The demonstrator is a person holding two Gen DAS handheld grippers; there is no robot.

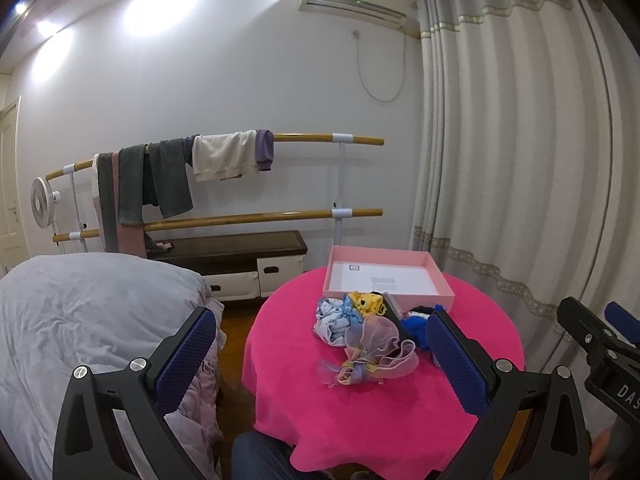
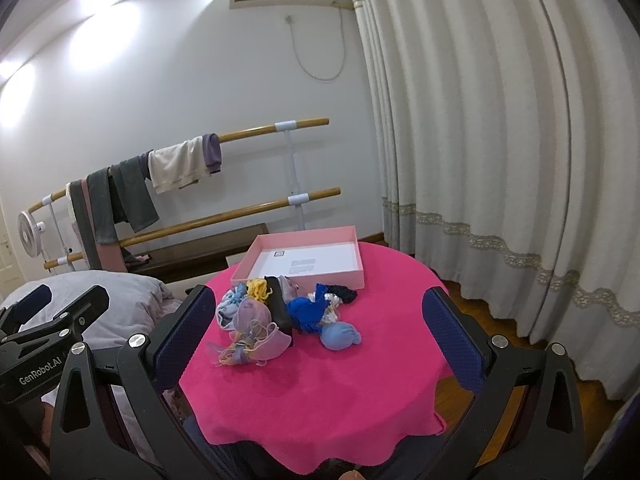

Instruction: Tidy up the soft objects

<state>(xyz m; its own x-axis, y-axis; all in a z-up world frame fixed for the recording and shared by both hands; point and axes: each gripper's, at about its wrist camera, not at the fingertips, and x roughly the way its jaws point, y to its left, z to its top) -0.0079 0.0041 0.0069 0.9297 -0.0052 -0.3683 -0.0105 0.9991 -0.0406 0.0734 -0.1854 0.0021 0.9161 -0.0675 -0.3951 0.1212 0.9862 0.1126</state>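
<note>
Room evenly lit by ceiling lights, glare blown out on the upper wall [image 1: 160, 12]; strong fisheye bending and dark vignetting seen at edges.

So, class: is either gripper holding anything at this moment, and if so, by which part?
Nothing is held. The left gripper and the right gripper both stand open and empty, short of the pile of soft items on the pink tablecloth.
</note>
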